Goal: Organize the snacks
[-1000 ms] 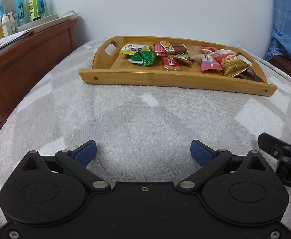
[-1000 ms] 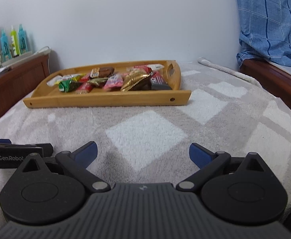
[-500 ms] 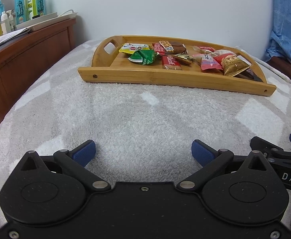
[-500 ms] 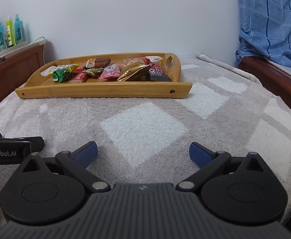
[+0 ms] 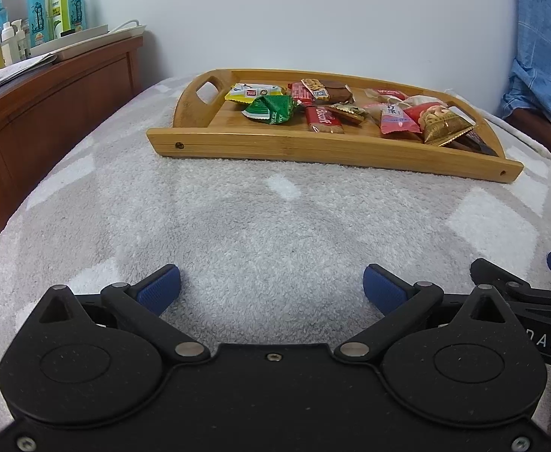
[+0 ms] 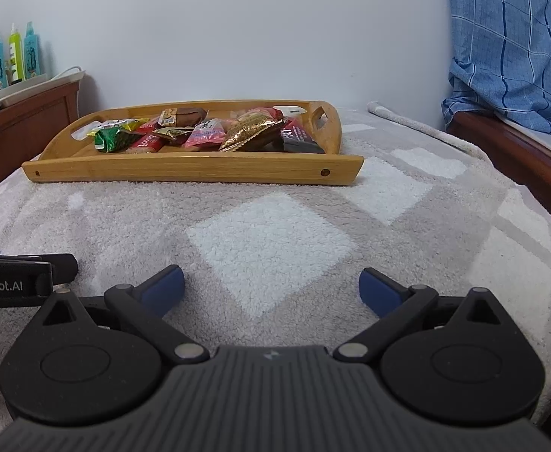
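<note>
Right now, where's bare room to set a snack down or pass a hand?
Free: the grey-and-white checked blanket between both open grippers, left gripper and right gripper, and the front rail of the bamboo tray. Also bare board inside the tray by its left cut-out handle. Crowded: the tray's middle and right, where wrapped snacks overlap.
</note>
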